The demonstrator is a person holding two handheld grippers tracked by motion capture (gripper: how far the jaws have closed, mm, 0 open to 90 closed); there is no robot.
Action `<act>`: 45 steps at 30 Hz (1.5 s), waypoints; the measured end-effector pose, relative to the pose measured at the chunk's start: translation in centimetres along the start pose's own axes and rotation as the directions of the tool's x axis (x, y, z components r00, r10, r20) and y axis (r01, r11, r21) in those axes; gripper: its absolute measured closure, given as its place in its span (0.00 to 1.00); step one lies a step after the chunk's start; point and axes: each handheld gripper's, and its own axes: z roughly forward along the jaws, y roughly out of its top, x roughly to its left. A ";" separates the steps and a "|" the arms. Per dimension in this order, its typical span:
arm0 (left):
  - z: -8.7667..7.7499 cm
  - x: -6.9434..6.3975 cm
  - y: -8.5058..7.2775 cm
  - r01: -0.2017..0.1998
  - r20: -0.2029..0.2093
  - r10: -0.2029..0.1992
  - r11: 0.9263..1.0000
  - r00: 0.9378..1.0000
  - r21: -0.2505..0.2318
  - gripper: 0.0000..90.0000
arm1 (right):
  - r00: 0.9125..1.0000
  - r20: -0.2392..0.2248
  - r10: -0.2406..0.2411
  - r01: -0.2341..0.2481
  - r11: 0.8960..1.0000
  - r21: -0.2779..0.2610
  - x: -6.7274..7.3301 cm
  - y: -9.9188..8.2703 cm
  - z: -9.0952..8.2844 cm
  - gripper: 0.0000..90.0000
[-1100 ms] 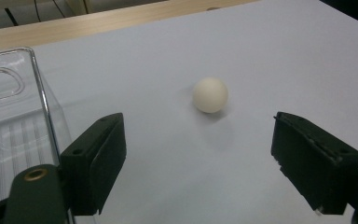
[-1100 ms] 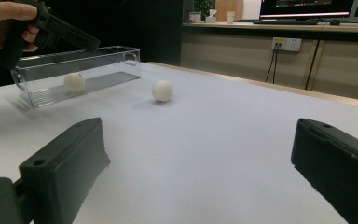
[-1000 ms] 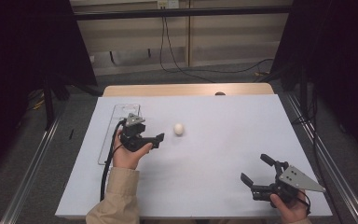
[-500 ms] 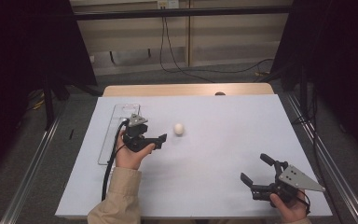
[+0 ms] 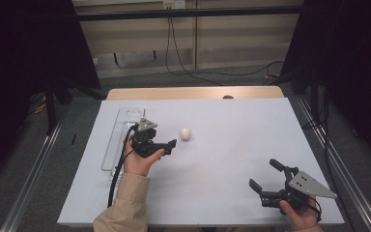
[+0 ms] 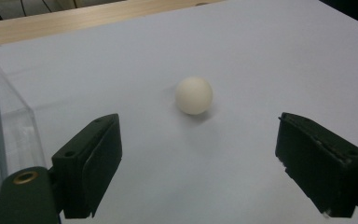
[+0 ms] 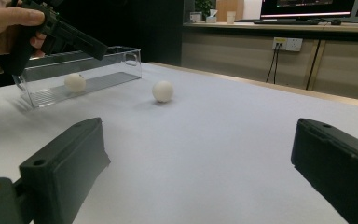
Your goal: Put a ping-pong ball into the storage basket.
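Observation:
A white ball (image 5: 185, 134) lies on the white table top (image 5: 232, 145); in the left gripper view the ball (image 6: 194, 95) rests a short way beyond the jaws. My left gripper (image 5: 167, 146) hovers just left of it, open; its jaws have just been opening, with nothing between them (image 6: 200, 154). A clear plastic tray (image 5: 117, 137) sits left of that hand. In the right gripper view the tray (image 7: 98, 70) holds a second white ball (image 7: 75, 82). My right gripper (image 5: 263, 174) rests open and empty near the front right corner.
The wooden table edge (image 5: 193, 93) runs along the far side. Metal rails (image 5: 34, 169) flank the table on both sides. A black cable (image 5: 118, 169) trails from the left gripper past the sleeve.
My left gripper has edged slightly right toward the ball. The right gripper has stayed put.

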 end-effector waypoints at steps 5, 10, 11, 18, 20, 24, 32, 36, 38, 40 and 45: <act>0.4 -0.3 -0.1 0.000 0.003 0.000 1.000 1.000 0.003 0.15 | 1.000 -0.001 0.001 -0.001 1.000 -0.001 0.0 0.0 0.0 0.03; 0.8 -0.5 0.0 -0.011 0.011 0.011 1.000 1.000 0.013 0.15 | 1.000 -0.002 -0.001 0.001 1.000 0.000 0.0 0.0 0.0 0.03; 0.9 -0.6 -0.1 -0.005 0.013 0.005 1.000 1.000 0.008 0.15 | 1.000 -0.002 0.000 0.000 1.000 0.000 0.0 0.0 0.0 0.03; 1.3 -1.0 -0.1 -0.008 0.011 0.008 1.000 1.000 0.014 0.15 | 1.000 -0.001 -0.002 0.002 1.000 0.000 0.0 0.0 0.0 0.03; 1.3 -1.0 0.0 -0.013 0.013 0.013 1.000 1.000 0.019 0.15 | 1.000 -0.001 -0.002 0.002 1.000 -0.001 0.0 0.0 0.0 0.03; 1.5 -1.2 0.0 -0.018 0.017 0.017 1.000 1.000 0.018 0.14 | 1.000 -0.002 -0.002 0.002 1.000 -0.001 0.0 0.0 0.0 0.03; 1.9 -1.5 0.0 -0.014 0.017 0.014 1.000 1.000 0.014 0.14 | 1.000 -0.001 -0.003 0.003 1.000 -0.001 0.0 0.0 0.0 0.03; 2.2 -1.7 0.0 -0.024 0.017 0.024 1.000 1.000 0.016 0.14 | 1.000 -0.002 -0.003 0.003 1.000 0.000 0.0 0.0 0.0 0.03; 2.4 -1.8 0.0 -0.027 0.022 0.027 0.999 0.999 0.019 0.14 | 1.000 -0.001 -0.004 0.004 1.000 -0.001 0.0 0.0 0.0 0.03; 2.6 -2.0 0.0 -0.016 0.019 0.016 1.000 1.000 0.013 0.14 | 1.000 -0.002 -0.002 0.002 1.000 0.000 0.0 0.0 0.0 0.03; 2.8 -2.0 0.0 -0.035 0.011 0.035 0.999 0.999 0.026 0.14 | 1.000 -0.001 -0.003 0.003 1.000 -0.001 0.0 0.0 0.0 0.03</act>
